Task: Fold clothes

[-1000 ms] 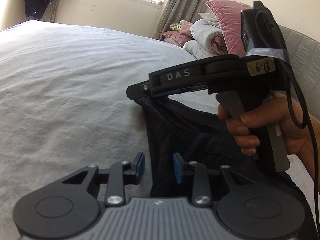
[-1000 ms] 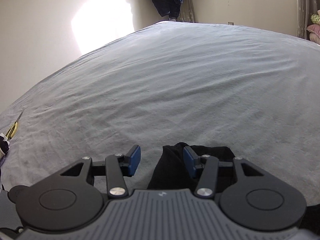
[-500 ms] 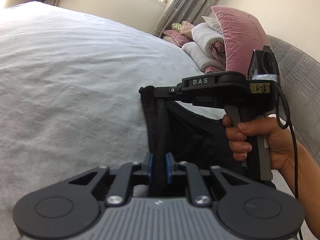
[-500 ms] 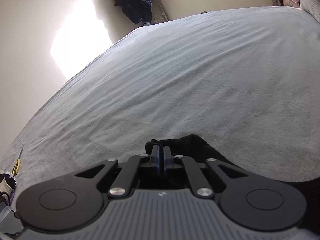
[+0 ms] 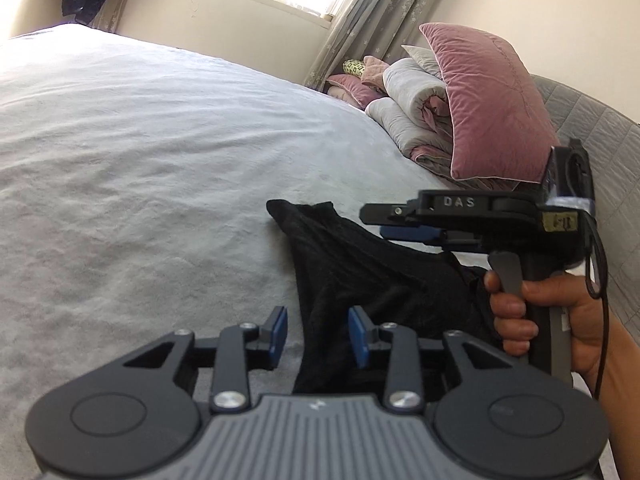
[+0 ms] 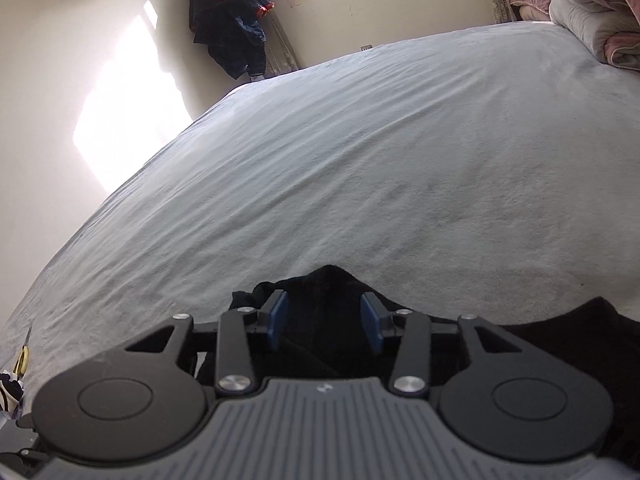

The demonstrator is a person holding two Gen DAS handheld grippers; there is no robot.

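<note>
Item: black garment (image 5: 360, 276), lying on the grey bed (image 5: 140, 160). All places given from the garment.

- Garment: bunched, one narrow end reaching toward the window, the rest spreading back under both tools. Whether it is partly folded cannot be told.
- Left gripper (image 5: 318, 332): at the garment's near edge, jaws wide, cloth between the pads but not pinched.
- Right gripper (image 6: 325, 320): over the garment's narrow end, jaws wide, holding nothing. A hand (image 5: 536, 312) grips its handle on the garment's right side.
- Pillows (image 5: 460, 112): well beyond the garment, toward the headboard.
- Scissors (image 6: 22, 358): far left of the garment, at the bed's edge.

Risks: dark, limp cloth hides its layers, so a fresh pinch could catch one layer only, or the sheet beneath, and skew the fold. Released cloth may slump.

Change: half a second ago both grippers were clamped on the garment; both have since let go, and it now rests on the bed.
</note>
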